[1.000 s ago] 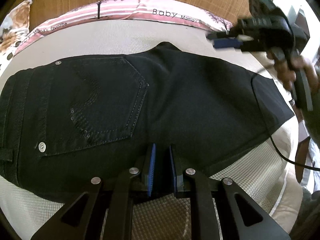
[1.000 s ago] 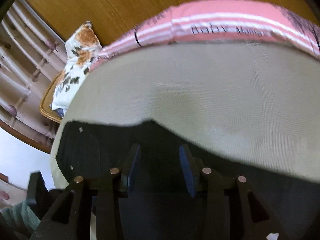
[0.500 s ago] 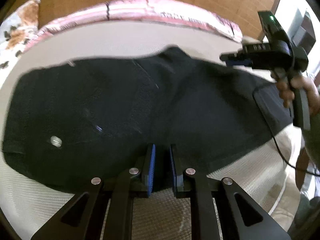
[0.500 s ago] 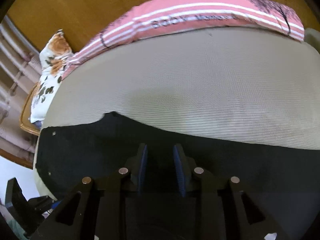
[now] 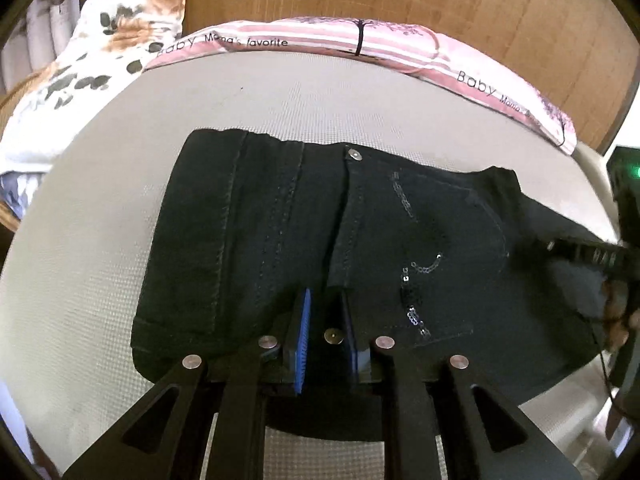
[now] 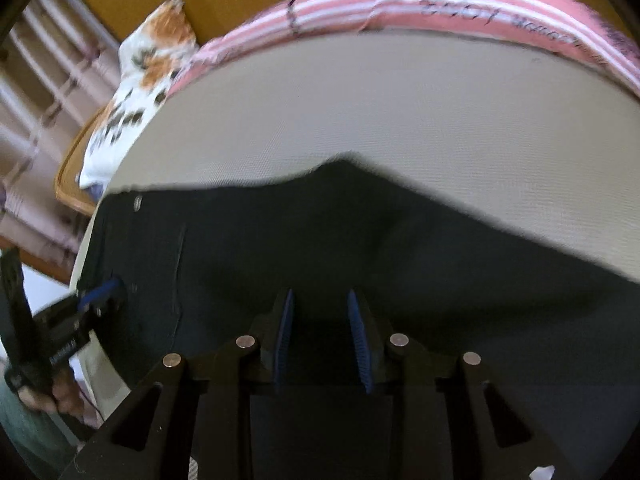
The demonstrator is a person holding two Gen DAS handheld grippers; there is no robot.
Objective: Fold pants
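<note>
On the pale woven mattress (image 5: 100, 220), near its front edge, the black pants (image 5: 280, 240) lie folded over, waistband to the left and legs running off to the right; a metal button (image 5: 354, 154) sits at the far edge and a sequinned pocket (image 5: 440, 248) faces up. The left gripper (image 5: 325, 334) stands over the near edge of the pants with its jaws narrow; dark cloth and a small rivet (image 5: 334, 336) lie between the blue pads (image 5: 303, 340), and the jaws have just opened a touch, so whether the pads press the cloth cannot be told. The right gripper (image 6: 320, 336) hovers low over the pants (image 6: 360, 248) further right, its jaws a moderate gap apart after closing in the last second; black cloth fills the space beneath and between them, but the blurred view does not show a grip. In the right wrist view the left gripper (image 6: 102, 292) shows at the near left with a hand (image 6: 52, 396) on its handle. A pink striped blanket (image 5: 360, 44) and a floral pillow (image 5: 100, 52) lie along the far side.
</note>
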